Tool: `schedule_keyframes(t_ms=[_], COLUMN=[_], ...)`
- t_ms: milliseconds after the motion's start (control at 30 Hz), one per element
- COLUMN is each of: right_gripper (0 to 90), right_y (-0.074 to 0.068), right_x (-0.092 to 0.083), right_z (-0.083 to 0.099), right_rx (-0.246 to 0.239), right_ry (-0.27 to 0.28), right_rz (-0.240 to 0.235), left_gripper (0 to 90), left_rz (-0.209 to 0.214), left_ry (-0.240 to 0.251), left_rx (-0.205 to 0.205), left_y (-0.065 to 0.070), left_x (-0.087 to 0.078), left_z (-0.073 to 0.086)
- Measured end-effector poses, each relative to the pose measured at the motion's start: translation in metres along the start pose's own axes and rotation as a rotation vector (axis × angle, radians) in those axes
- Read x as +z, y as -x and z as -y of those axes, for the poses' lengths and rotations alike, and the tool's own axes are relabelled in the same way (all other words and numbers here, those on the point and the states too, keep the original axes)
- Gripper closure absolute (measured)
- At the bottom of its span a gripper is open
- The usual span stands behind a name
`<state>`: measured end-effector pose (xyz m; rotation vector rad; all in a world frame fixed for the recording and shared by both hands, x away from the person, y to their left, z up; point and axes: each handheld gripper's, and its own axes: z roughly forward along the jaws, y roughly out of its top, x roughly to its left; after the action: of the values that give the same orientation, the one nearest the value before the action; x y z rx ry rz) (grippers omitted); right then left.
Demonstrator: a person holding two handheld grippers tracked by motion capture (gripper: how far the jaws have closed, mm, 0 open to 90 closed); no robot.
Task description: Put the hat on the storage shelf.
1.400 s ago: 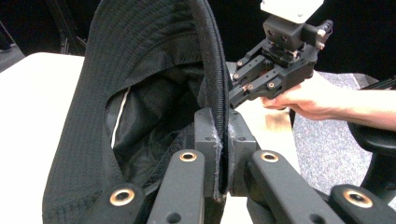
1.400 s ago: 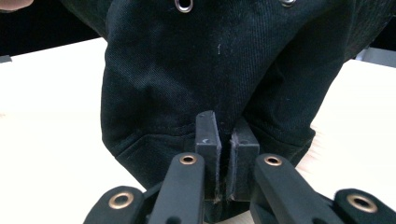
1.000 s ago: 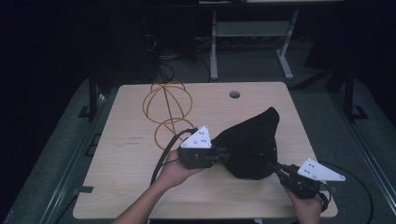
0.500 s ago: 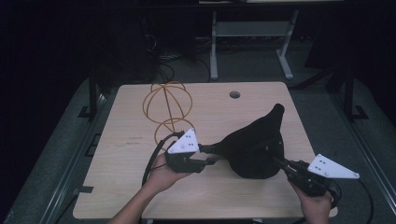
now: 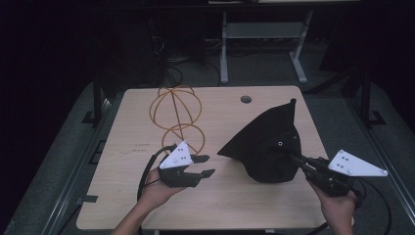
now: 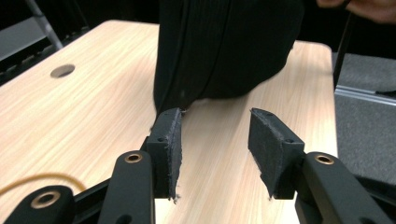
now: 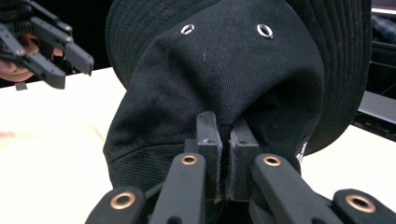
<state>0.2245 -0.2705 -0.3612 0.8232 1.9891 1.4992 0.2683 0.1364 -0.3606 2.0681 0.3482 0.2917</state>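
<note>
A black bucket hat [image 5: 268, 144] sits crumpled on the right half of the wooden table [image 5: 230, 205], its brim sticking up at the back. My right gripper [image 5: 292, 157] is shut on the crown's fabric, and the right gripper view shows the hat [image 7: 229, 74] pinched between the closed pads, two eyelets above. My left gripper [image 5: 206, 165] is open, just left of the hat's brim tip and apart from it. In the left gripper view the hat [image 6: 224, 46] stands right beyond the open pads [image 6: 170, 147], nothing between them.
An orange wire frame [image 5: 177, 115] of looped rings stands at the table's back left, close behind the left gripper. A round cable hole [image 5: 246, 99] lies near the back edge. A metal stand [image 5: 264, 34] sits on the floor beyond. The left gripper [image 7: 51, 44] shows at the right gripper view's upper left.
My left gripper has let go of the hat's brim and pulled back left, now open. The hat has shifted and stretched toward the right gripper, which still holds it.
</note>
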Motion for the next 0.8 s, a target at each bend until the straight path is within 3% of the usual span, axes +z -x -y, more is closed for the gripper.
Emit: schedule_keyframes(t_ms=[333, 800], right_gripper=[85.7, 85.7], right_y=[0.003, 0.003], right_x=[-0.003, 0.004], right_z=[-0.019, -0.047], right_rx=[-0.021, -0.068], right_ry=[0.019, 0.035], right_rz=[0.006, -0.014], left_gripper=[52.1, 49.2], left_rz=[-0.030, -0.056], left_ry=[-0.010, -0.022], left_rx=[-0.050, -0.088], left_y=[-0.004, -0.007], left_x=[-0.009, -0.013], left_z=[0.028, 0.051])
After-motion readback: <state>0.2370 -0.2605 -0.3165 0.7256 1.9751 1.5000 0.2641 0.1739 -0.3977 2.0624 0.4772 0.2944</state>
